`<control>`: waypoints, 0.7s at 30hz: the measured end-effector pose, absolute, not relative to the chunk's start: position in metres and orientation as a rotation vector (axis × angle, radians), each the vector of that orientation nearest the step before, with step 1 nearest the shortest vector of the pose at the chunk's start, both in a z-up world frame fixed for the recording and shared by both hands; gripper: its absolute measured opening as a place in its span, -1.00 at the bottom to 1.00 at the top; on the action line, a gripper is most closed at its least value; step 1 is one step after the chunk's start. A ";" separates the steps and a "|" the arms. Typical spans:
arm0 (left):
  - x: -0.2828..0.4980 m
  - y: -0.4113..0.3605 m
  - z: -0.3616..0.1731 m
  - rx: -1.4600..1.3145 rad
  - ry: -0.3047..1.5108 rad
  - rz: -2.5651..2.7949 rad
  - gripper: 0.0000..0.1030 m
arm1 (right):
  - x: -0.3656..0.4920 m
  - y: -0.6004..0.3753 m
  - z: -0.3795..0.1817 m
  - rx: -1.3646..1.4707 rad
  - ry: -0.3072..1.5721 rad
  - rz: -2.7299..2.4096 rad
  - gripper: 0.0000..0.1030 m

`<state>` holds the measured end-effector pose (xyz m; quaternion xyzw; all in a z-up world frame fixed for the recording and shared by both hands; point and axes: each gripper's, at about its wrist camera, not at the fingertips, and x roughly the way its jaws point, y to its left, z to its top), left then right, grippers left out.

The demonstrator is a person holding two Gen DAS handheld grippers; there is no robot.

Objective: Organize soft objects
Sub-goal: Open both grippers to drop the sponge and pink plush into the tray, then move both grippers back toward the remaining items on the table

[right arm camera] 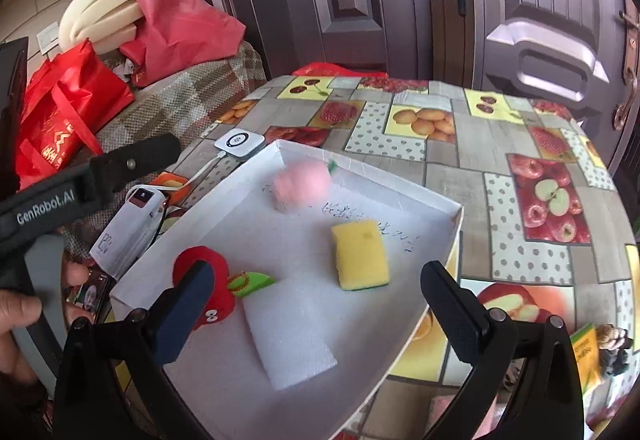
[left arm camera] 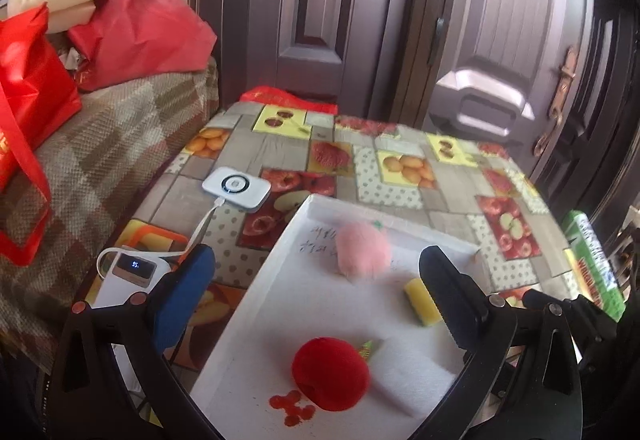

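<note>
Both sets of fingers spread wide, gripping nothing. White tray point(right arm camera: 448, 240) holds red plush point(left arm camera: 330, 372), pink pompom point(right arm camera: 302, 181), yellow sponge point(right arm camera: 360, 254) and white foam pad point(right arm camera: 290, 336), all just ahead of left gripper point(left arm camera: 316, 288) and right gripper point(right arm camera: 320, 300).

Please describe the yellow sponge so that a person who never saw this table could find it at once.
On the table with the fruit-print cloth stands a shallow white tray. The yellow sponge lies inside it toward its right wall, between the pink fluffy ball and the white foam pad. It is the only flat yellow block there, with a thin green layer underneath.
</note>
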<state>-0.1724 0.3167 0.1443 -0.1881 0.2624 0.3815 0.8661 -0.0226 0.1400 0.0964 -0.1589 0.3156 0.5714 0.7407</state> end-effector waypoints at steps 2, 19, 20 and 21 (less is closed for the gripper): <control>-0.175 0.309 0.153 -0.393 0.534 0.772 0.99 | -0.024 0.132 0.106 -0.323 0.675 1.261 0.99; -0.195 0.214 0.248 -0.241 0.339 0.607 0.99 | -0.019 -0.018 0.217 -0.060 0.279 1.160 1.00; -0.194 0.210 0.249 -0.254 0.346 0.575 0.99 | -0.016 -0.028 0.217 -0.042 0.278 1.130 1.00; -0.192 0.208 0.249 -0.255 0.355 0.566 0.99 | -0.009 -0.043 0.217 -0.011 0.276 1.092 1.00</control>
